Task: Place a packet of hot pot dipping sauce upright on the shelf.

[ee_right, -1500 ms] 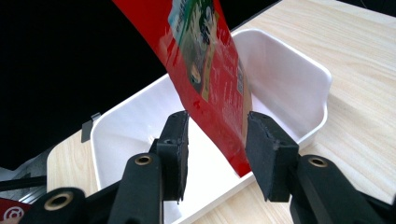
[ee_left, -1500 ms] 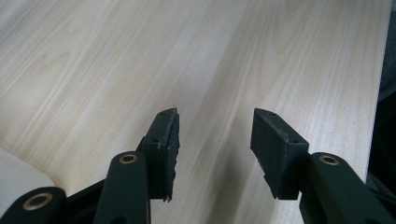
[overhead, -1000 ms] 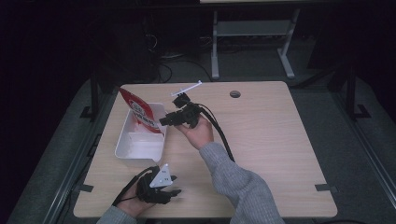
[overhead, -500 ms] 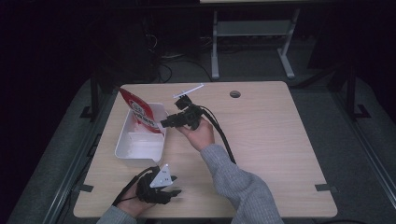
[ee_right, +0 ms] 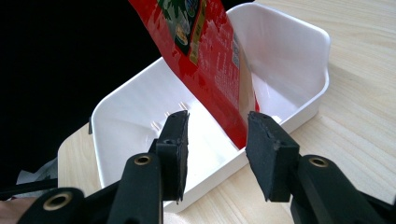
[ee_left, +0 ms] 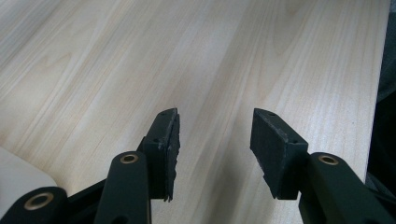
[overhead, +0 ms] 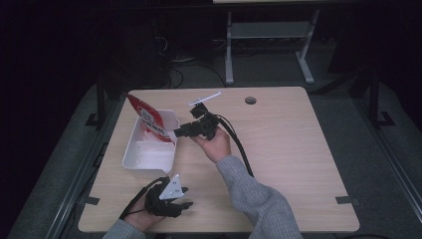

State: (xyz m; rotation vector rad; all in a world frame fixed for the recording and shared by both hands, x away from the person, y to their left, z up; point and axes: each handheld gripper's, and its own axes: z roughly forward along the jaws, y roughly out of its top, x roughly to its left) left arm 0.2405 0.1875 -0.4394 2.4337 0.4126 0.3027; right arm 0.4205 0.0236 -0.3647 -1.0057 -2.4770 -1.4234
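Observation:
A red snack packet (overhead: 151, 119) stands tilted in a white bin (overhead: 144, 159) at the table's left side. My right gripper (overhead: 178, 132) points left at the bin's near rim, open, just right of the packet. In the right gripper view the packet (ee_right: 205, 56) rises beyond the open right gripper (ee_right: 217, 119); its lower corner sits close to the right jaw, and neither pad presses on it. The bin (ee_right: 299, 51) lies behind the jaws. My left gripper (overhead: 186, 197) rests near the table's front left edge. The left gripper (ee_left: 217, 114) stands open over bare wood.
The wooden table (overhead: 298, 149) has a round cable hole (overhead: 250, 100) at the back. A black cable (overhead: 239, 144) trails from the right gripper along the sleeve. A metal desk frame (overhead: 268, 35) stands behind the table. A corner of the bin (ee_left: 14, 175) shows beside the left jaw.

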